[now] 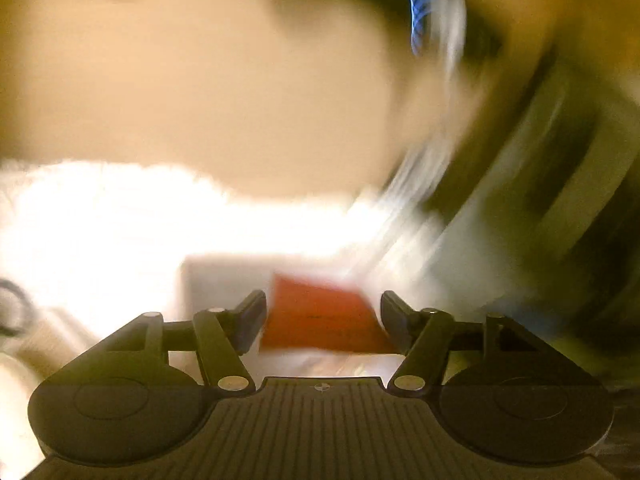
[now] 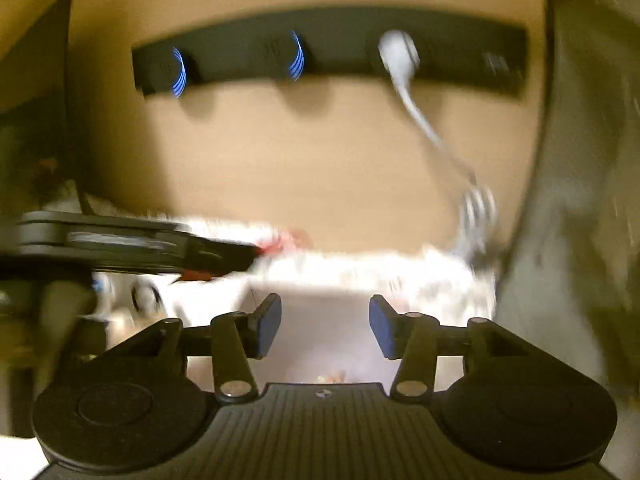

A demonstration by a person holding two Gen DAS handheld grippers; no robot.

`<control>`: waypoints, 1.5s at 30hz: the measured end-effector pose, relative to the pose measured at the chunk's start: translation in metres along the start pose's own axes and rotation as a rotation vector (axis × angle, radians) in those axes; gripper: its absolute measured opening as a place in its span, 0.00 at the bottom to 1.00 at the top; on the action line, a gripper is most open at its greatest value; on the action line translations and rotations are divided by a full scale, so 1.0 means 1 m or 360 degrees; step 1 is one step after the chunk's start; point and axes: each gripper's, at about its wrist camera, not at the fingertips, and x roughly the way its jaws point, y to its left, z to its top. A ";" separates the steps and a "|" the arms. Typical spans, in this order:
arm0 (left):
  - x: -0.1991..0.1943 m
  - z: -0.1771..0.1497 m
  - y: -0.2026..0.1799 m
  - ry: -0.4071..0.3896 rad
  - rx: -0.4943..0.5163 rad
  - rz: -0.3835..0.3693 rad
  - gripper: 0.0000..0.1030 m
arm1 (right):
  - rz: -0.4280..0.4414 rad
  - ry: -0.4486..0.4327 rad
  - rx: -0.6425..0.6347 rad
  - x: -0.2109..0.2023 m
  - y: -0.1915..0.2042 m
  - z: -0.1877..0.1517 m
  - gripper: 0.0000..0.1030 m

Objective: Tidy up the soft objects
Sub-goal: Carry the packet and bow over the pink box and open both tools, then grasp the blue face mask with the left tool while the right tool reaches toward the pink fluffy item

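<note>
Both views are motion-blurred. In the left wrist view my left gripper [image 1: 323, 316] stands wide, with a red soft object [image 1: 320, 316] between its fingers; I cannot tell whether the pads touch it. Behind it lies a bright white fluffy mass [image 1: 100, 224]. In the right wrist view my right gripper [image 2: 325, 326] is open and empty over a pale surface [image 2: 320, 344]. The left gripper [image 2: 256, 254] comes in from the left there, with something red [image 2: 280, 240] at its tip.
A black wall strip [image 2: 328, 52] with blue-lit sockets holds a white plug [image 2: 398, 54] whose cable hangs down to the right. A tan wall [image 2: 280, 160] is behind. A dark grey-green fabric mass [image 2: 580, 200] fills the right side.
</note>
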 end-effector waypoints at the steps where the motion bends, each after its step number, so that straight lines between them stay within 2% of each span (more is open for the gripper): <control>1: 0.017 -0.009 -0.014 0.0059 0.0164 0.0151 0.63 | -0.0021 0.0033 -0.0003 -0.001 -0.004 -0.009 0.47; 2: 0.026 -0.016 -0.022 0.0078 0.0230 0.0192 0.62 | -0.0040 0.0057 -0.0014 -0.002 -0.007 -0.018 0.47; 3: 0.029 -0.020 -0.023 0.0079 0.0200 0.0155 0.62 | -0.0054 0.0070 -0.0027 -0.002 -0.007 -0.024 0.47; 6: 0.015 -0.024 -0.014 -0.0015 -0.0020 0.0004 0.62 | -0.0107 0.0071 -0.0070 -0.004 -0.009 -0.037 0.48; 10: -0.022 -0.025 -0.011 -0.0220 -0.0050 0.0037 0.62 | -0.0125 0.0054 -0.0049 -0.009 -0.010 -0.038 0.52; 13: -0.059 -0.031 0.006 -0.0366 -0.0118 0.0075 0.62 | -0.0104 0.0038 -0.0009 -0.006 -0.003 -0.028 0.52; 15: -0.085 -0.037 0.020 -0.0440 -0.0158 0.0155 0.62 | -0.0058 0.0017 0.0038 -0.006 0.006 -0.020 0.52; 19: -0.142 -0.051 0.059 -0.0523 -0.0237 0.0362 0.62 | 0.0118 -0.0068 0.0112 -0.014 0.046 0.011 0.52; 22: -0.187 -0.066 0.092 -0.0568 -0.0307 0.0549 0.62 | 0.0264 -0.0143 0.0076 -0.021 0.093 0.036 0.52; 28: -0.275 -0.096 0.150 -0.0644 -0.0422 0.0879 0.62 | 0.0459 -0.0246 -0.0050 -0.034 0.197 0.076 0.52; 33: -0.329 -0.113 0.189 -0.0717 -0.0519 0.1088 0.62 | 0.0576 -0.0269 -0.0001 -0.042 0.249 0.102 0.52; 36: -0.340 -0.122 0.206 -0.0725 -0.0598 0.1134 0.62 | 0.0592 -0.0323 -0.0029 -0.044 0.262 0.108 0.53; 39: -0.336 -0.131 0.219 -0.0707 -0.0657 0.1122 0.62 | 0.0565 -0.0352 -0.0124 -0.037 0.269 0.109 0.57; 45: -0.307 -0.149 0.235 -0.0669 -0.0746 0.1043 0.62 | 0.0464 -0.0243 -0.0309 0.001 0.278 0.090 0.59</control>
